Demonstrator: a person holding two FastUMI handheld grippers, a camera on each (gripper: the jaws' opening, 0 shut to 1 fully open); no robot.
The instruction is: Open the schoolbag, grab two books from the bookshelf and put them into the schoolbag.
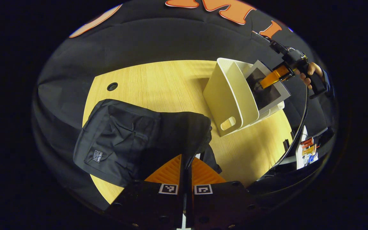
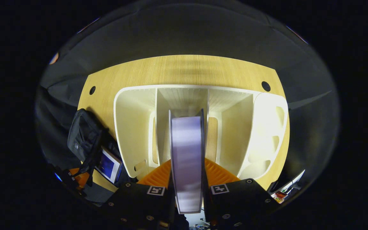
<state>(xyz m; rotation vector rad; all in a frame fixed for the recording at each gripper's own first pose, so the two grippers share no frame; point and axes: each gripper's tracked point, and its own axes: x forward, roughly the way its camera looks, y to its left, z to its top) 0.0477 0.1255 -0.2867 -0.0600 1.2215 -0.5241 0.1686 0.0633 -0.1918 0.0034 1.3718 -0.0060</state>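
Observation:
A black schoolbag [image 1: 123, 140] lies on the wooden table [image 1: 158, 83], and my left gripper [image 1: 186, 163] is shut on its zippered opening edge. In the right gripper view the schoolbag [image 2: 83, 134] sits at the left with a blue book [image 2: 108, 165] standing in its mouth, and the left gripper [image 2: 75, 179] is below it. The white bookshelf [image 1: 228, 95] stands to the right of the bag. A grey-covered book [image 1: 267, 92] leans in it, pinched near its top by my right gripper [image 1: 272, 78]. Seen edge-on, the same book [image 2: 187, 153] stands between the fingers of my right gripper [image 2: 187, 166], above the divided bookshelf [image 2: 133, 127].
Round cable holes [image 1: 112, 86] [image 2: 265, 86] pierce the tabletop near its back corners. A black cable [image 1: 302, 121] hangs from the right gripper's handle, held by a hand [image 1: 308, 75]. Small coloured items [image 1: 307, 150] lie off the table's right edge. Black cloth surrounds the table.

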